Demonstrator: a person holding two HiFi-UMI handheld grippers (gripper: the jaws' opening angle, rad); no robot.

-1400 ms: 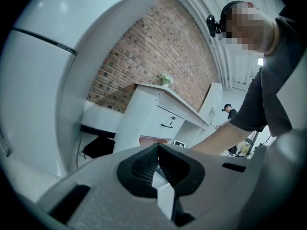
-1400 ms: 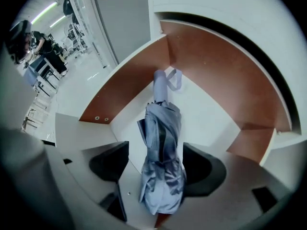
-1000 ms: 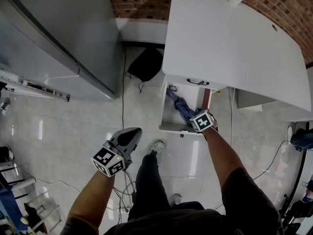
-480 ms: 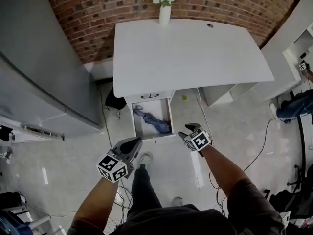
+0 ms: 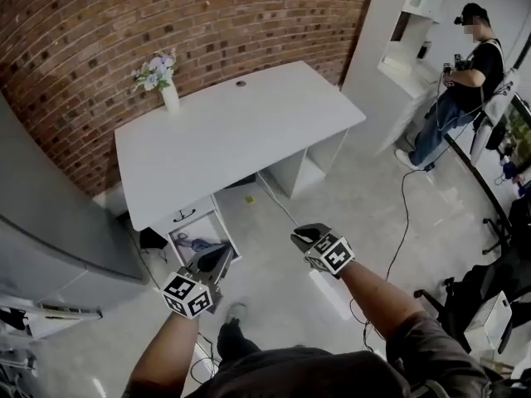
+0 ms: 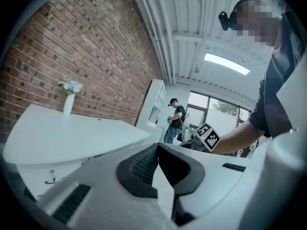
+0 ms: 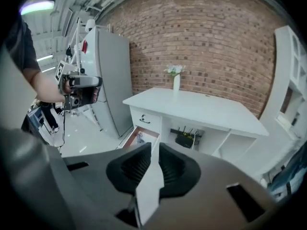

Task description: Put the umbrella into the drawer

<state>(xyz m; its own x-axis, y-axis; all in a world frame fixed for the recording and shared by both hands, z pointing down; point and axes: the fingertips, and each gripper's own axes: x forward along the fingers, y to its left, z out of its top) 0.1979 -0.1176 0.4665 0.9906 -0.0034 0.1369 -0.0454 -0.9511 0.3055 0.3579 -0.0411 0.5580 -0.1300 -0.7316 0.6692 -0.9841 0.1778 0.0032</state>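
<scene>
L gripper point(image 5: 217, 257): dark ribbed pads point(image 6: 144, 164) tip to tip, jaws together, nothing btwn them. R gripper point(image 5: 305, 235): jaws closing, only a thin slit left btwn the pads point(image 7: 125, 169), nothing in it.

Both are held out over the pale tiled floor point(image 5: 332, 197), each w/ its black-and-white marker cube facing up. In the head view the L one's tip lies across the front corner of the open white drawer point(image 5: 226, 237). The R one is well apart from it, to that view's right. The R gripper view looks down at that drawer point(image 7: 132, 137).

Crumpled blue folded umbrella point(image 5: 199, 244) lies inside the drawer, touched by neither gripper. It's a small blue patch in the R gripper view point(image 7: 139, 138).

Drawer is pulled out from under the white curved-front desk point(image 5: 232, 131). On the desk's back corner is a white vase w/ pale flowers point(image 5: 169, 98), up against the red brick wall point(image 5: 124, 23). Tall grey cabinet point(image 5: 41, 222) stands at the desk's left. Far right, a person in dark top and jeans point(image 5: 465, 81) stands by white shelves point(image 5: 415, 23).
</scene>
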